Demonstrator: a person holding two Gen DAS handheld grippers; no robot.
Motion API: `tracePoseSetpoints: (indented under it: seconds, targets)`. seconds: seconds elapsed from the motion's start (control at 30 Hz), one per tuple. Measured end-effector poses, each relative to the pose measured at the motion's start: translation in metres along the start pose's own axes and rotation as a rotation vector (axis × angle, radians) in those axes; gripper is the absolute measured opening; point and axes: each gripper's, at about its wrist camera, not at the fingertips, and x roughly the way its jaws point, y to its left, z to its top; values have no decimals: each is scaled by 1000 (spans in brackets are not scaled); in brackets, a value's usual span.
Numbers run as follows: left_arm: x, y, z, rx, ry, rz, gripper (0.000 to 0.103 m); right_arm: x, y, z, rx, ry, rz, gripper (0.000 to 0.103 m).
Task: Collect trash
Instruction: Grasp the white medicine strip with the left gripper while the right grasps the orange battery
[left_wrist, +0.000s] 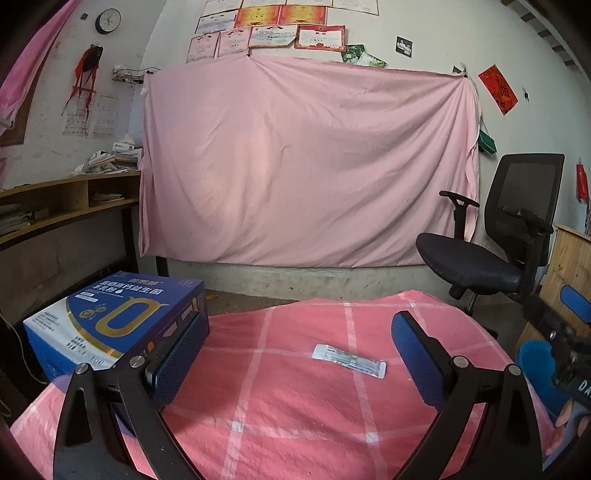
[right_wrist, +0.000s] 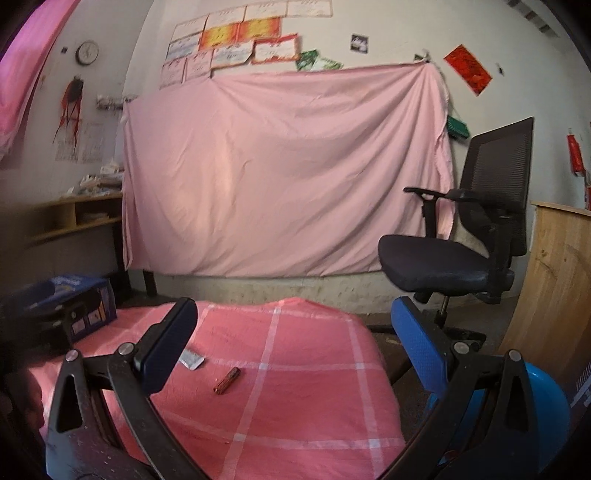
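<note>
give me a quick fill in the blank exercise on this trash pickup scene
1. The white wrapper lies flat on the ____ checked cloth.
2. Both the left tool and the right tool have their fingers spread ____, holding nothing.
3. The small brown stick lies to the ____ of the wrapper in the right wrist view.
4. The blue box sits at the cloth's ____ edge.

Missing words: pink; open; right; left
</note>
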Motion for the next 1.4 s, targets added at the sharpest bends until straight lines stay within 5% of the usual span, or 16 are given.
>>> tracePoseSetpoints:
  seconds: [0.27,0.6,0.83,0.93,1.07,1.27,1.4]
  targets:
    - [33,5,-1,14,127,-73,97,44,3,-11,6,228,72,103]
    - [73,-1,-7,14,347,-136,59,81,12,-30,-4,448,159,71]
    - [94,4,-5,-39,452,-182,53,109,27,-45,4,594,230,62]
    - [102,9,-2,-76,478,-194,53,112,27,-47,13,610,220,59]
    - [108,11,4,-98,497,-210,53,113,20,-49,42,618,210,35]
    - [125,4,7,-94,529,-206,49,110,21,-48,33,617,204,35]
    - [129,-7,7,-44,536,-201,35,107,19,-46,24,613,182,35]
